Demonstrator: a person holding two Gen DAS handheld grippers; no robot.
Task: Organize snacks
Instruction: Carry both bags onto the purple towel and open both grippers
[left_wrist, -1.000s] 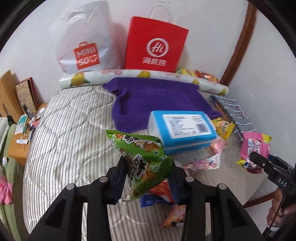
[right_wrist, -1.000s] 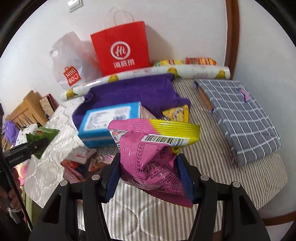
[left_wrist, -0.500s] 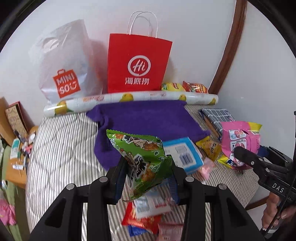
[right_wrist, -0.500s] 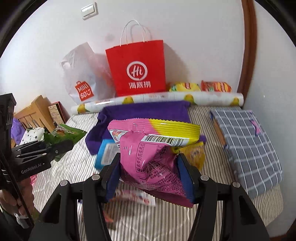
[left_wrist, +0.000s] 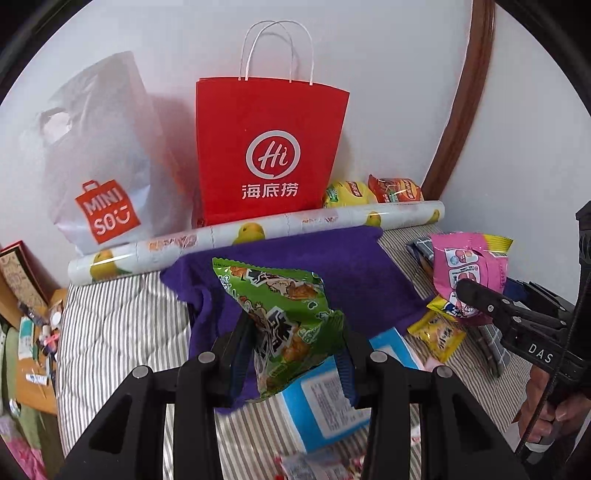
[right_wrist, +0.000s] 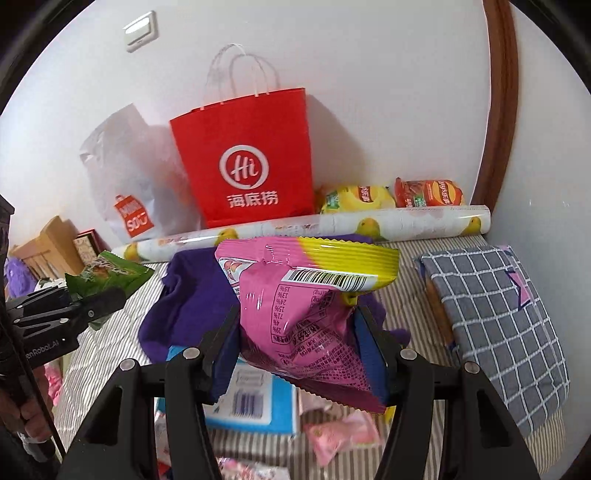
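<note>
My left gripper (left_wrist: 293, 345) is shut on a green snack bag (left_wrist: 284, 314) and holds it above the striped bed. My right gripper (right_wrist: 295, 347) is shut on a pink and yellow snack bag (right_wrist: 306, 314); that bag also shows at the right of the left wrist view (left_wrist: 469, 273). The green bag shows at the left of the right wrist view (right_wrist: 110, 275). A red paper bag (left_wrist: 266, 151) stands open against the wall, also in the right wrist view (right_wrist: 247, 158). Beside it is a white Miniso plastic bag (left_wrist: 103, 162). Several loose snack packets lie below the grippers, among them a yellow one (left_wrist: 437, 334).
A purple towel (left_wrist: 332, 273) lies on the bed with a blue box (left_wrist: 325, 395) near it. A rolled lemon-print sheet (left_wrist: 258, 230) runs along the wall, with two chip bags (right_wrist: 391, 194) behind it. A grey checked pouch (right_wrist: 495, 325) lies right. A cluttered wooden stand (left_wrist: 33, 332) is left.
Both grippers have risen and moved toward the wall with their bags held. The red bag and white bag look larger and nearer. The blue box has dropped lower in both views.
</note>
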